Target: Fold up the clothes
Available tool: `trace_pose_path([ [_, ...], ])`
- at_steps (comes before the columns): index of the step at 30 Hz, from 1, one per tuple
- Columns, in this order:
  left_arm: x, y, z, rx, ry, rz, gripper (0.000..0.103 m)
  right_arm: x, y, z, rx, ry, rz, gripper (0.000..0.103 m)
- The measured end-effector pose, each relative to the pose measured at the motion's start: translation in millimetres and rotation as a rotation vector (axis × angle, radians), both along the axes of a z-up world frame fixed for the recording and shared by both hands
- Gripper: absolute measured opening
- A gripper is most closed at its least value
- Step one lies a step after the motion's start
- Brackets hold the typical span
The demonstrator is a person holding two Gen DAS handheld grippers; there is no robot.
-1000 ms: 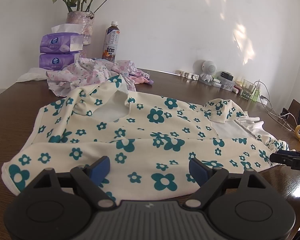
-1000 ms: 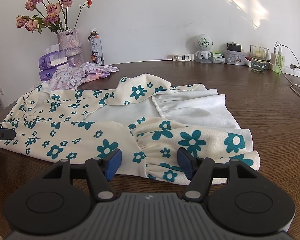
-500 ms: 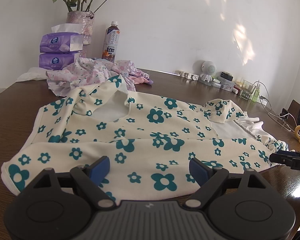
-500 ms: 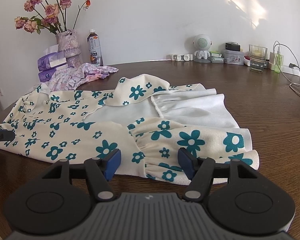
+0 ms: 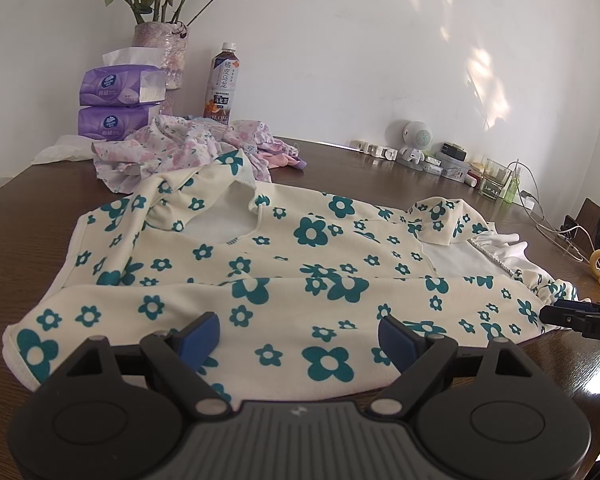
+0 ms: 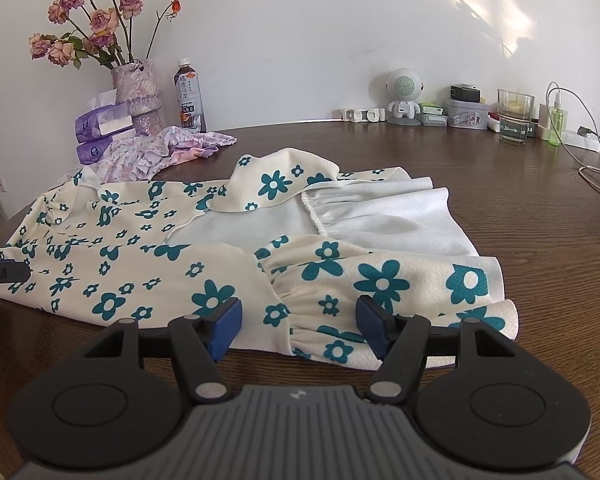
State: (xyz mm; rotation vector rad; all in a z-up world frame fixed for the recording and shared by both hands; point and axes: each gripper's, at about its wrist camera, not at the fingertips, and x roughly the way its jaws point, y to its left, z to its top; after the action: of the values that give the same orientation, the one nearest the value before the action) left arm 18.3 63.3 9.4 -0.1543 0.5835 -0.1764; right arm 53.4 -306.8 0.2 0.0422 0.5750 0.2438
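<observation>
The dress (image 5: 284, 280) lay spread on the counter (image 6: 540, 216), its long axis running left to right, with the left hand-held gripper (image 5: 300, 338) at its top end and the right hand-held gripper (image 6: 298, 322) at its skirt end, both released just before the near edge.

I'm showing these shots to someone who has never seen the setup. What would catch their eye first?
First, the cream garment with teal flowers, spread over the middle of the brown table, part folded so its white lining shows. Both open grippers, left gripper and right gripper, sit at its near edge. Next, the vase of pink roses at the far left by the wall, beside purple tissue packs.
</observation>
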Motion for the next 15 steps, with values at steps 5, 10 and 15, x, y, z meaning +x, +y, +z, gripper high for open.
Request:
trace_pose_path([
  [5,0.0,-0.1,0.0,0.000,0.000,0.000,0.086,0.1,0.0,-0.1,0.000,0.000,-0.001,0.064],
  [10,0.0,-0.3,0.2,0.000,0.000,0.000,0.086,0.1,-0.8,0.1,0.002,-0.001,-0.010,0.064],
  [15,0.2,-0.6,0.1,0.004,0.001,0.000,0.086,0.1,-1.0,-0.1,0.002,-0.001,-0.020,0.064],
])
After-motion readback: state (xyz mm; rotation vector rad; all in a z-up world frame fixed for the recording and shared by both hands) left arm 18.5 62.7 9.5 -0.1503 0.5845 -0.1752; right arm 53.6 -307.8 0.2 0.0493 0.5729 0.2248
